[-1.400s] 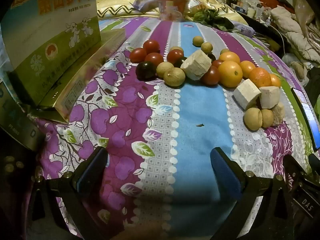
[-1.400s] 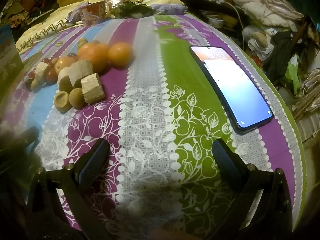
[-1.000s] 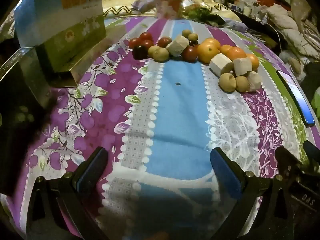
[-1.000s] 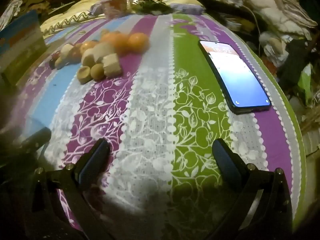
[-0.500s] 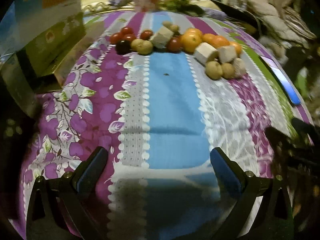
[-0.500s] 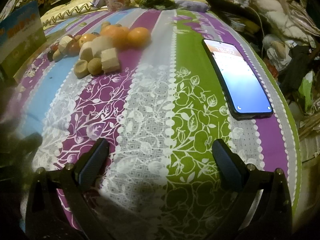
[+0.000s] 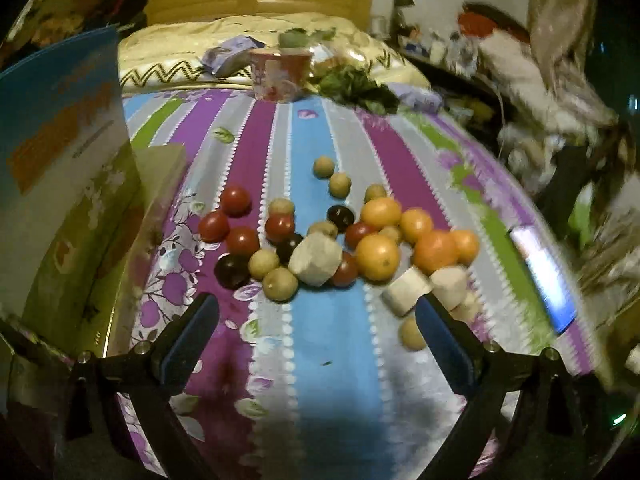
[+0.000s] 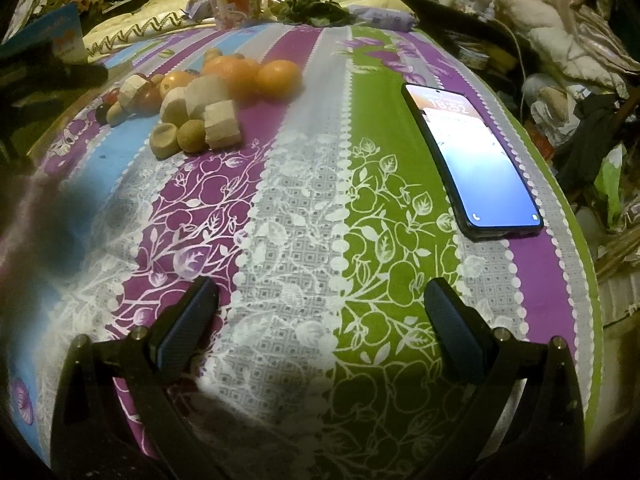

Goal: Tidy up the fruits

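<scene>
- Left gripper (image 7: 316, 330): jaws spread wide, nothing between them, hovering over the striped bedsheet (image 7: 332, 360).
- Fruit pile (image 7: 320, 236) sits just beyond the left gripper's fingertips, centred and slightly right of its axis.
- Pile layout, left view: red tomatoes (image 7: 236, 220) on the left, oranges (image 7: 400, 236) on the right, small tan round fruits (image 7: 280, 284) scattered through, a few dark ones mixed in.
- Pale cut chunks: one (image 7: 316, 259) mid-pile, more (image 7: 408, 291) touching the right fingertip's edge in view.
- Box (image 7: 60, 184) stands at the left, near the pile.
- Right gripper (image 8: 320, 312): jaws also apart, empty, above bare sheet.
- From the right view the fruit pile (image 8: 208, 96) lies far left, well apart from the gripper.
- Phone (image 8: 472, 160), screen lit, lies far right, face up.
- Left view is motion-blurred at the right edge.
</scene>
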